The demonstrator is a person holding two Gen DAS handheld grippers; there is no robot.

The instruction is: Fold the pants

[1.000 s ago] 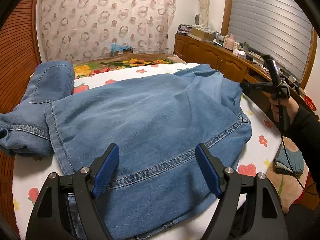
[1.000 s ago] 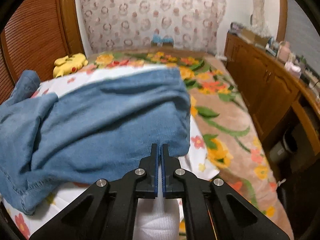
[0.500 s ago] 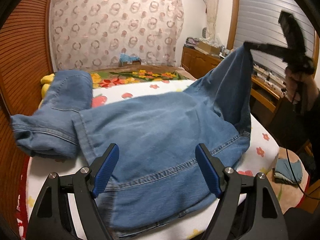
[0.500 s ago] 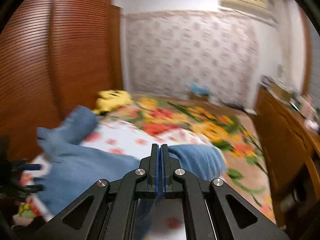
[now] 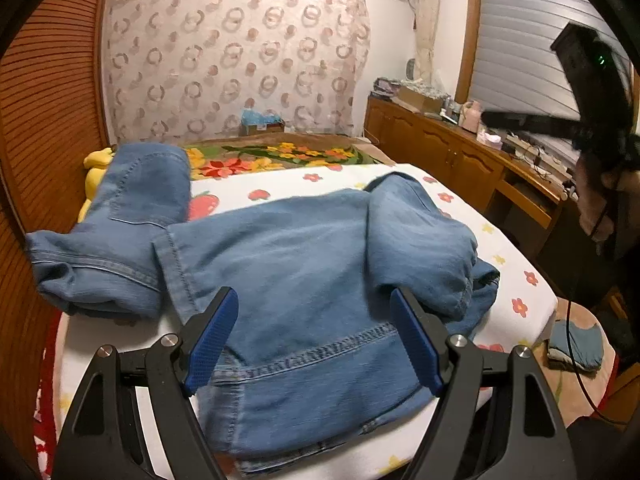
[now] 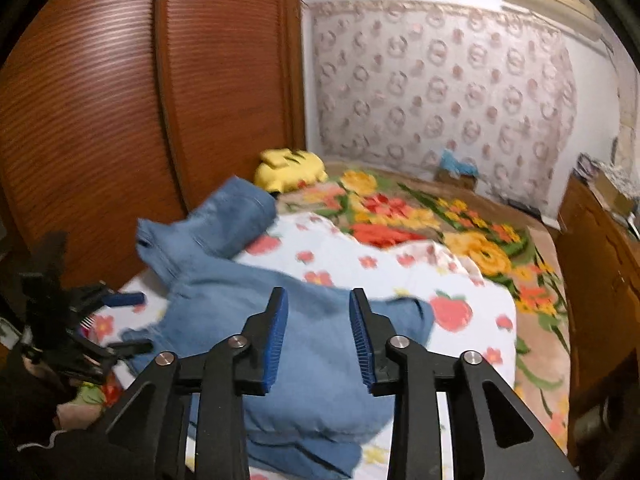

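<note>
Pants leg now dropped onto bed | right gripper opening, empty, above pants | left gripper spread, empty

The pants are blue denim cloth, matt, with a woven grain and raised stitched seams. They lie on a white cotton-like sheet printed with flowers. At the left of the frame the wardrobe is reddish wood with fine ribbed slats and a soft shine. The left gripper is matt black plastic, with silver metal screws and blue rubber-like ribbed pads. The right gripper looks the same.
</note>
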